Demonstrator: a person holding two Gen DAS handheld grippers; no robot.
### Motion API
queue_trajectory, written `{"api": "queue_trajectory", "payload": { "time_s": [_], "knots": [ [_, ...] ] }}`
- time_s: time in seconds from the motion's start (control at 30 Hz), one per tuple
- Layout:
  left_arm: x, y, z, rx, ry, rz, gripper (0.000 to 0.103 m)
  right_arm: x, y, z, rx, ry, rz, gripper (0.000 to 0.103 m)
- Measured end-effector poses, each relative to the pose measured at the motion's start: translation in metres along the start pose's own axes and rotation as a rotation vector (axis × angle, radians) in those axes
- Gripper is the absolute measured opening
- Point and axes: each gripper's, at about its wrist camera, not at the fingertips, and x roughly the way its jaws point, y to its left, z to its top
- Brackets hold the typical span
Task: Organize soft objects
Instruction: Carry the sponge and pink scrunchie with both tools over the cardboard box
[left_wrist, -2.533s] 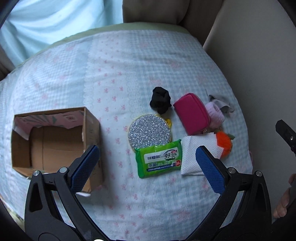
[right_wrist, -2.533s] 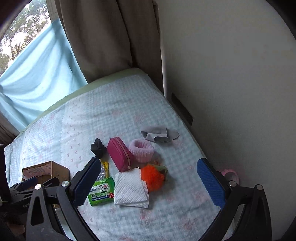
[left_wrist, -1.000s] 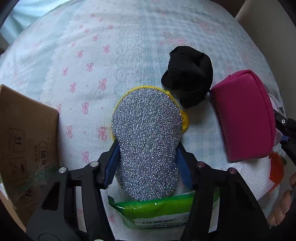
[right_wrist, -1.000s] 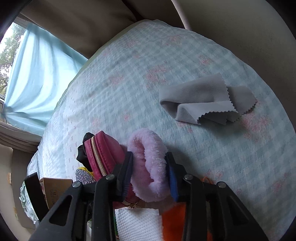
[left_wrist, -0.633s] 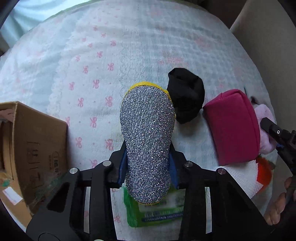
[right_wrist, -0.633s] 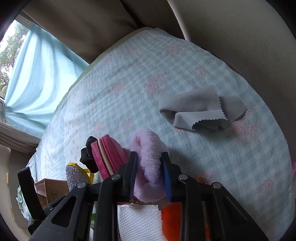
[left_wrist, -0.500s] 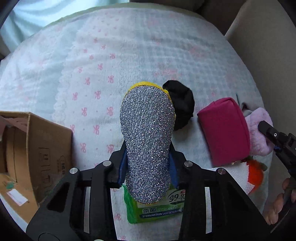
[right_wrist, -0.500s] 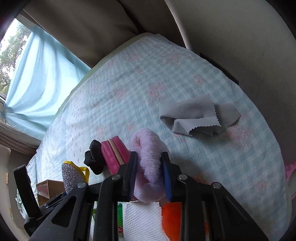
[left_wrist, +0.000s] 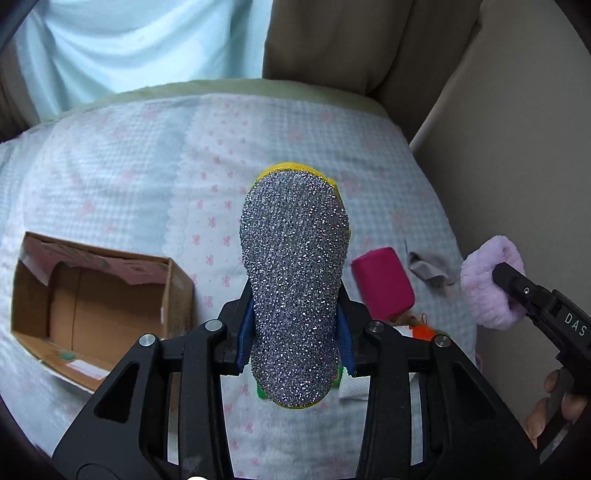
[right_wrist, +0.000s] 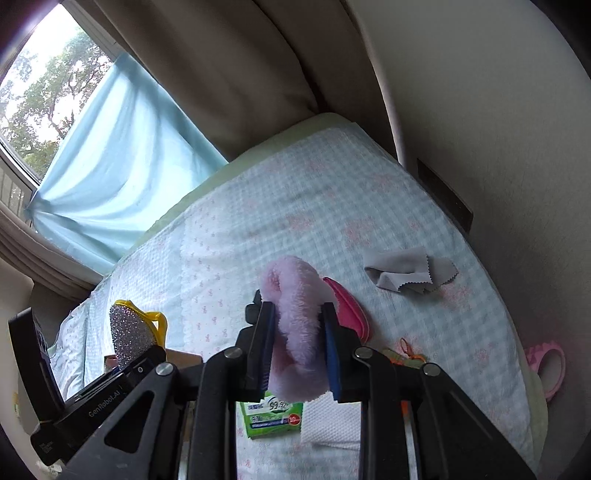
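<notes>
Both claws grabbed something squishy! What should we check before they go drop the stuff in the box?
1. Left gripper shut on the glittery sponge: ok.
2. Right gripper shut on the fluffy pink scrunchie: ok.
3. Both lifted clear of the bed: ok.
4. Cardboard box open on top: ok.
5. Room inside the box: ok, only scraps on its floor.
6. Sponge's yellow loop hanging free of snags: cannot tell.
</notes>
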Motion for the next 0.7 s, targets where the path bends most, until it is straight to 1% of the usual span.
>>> {"api": "queue_trajectory", "payload": {
  "time_s": [0.17,0.33,0.5,0.7],
  "knots": [
    [-0.058,0.026,0.004,-0.035,-0.044,0.001,0.034,-0.047,0.046,0.0,-0.075,-0.014,0.005,0.023],
    [-0.104,0.065,0.004,-0.075,-0.087,0.041,0.034,-0.078,0.103,-0.007,-0.159,-0.016,0.037,0.023],
    [-0.136,0.118,0.003,-0.114,-0.114,0.084,0.034,-0.085,0.162,-0.023,-0.224,0.003,0.095,0.023],
    [-0.156,0.19,0.002,-0.129,-0.102,0.116,0.034,-0.073,0.231,-0.051,-0.282,0.039,0.152,0.023]
  ]
}}
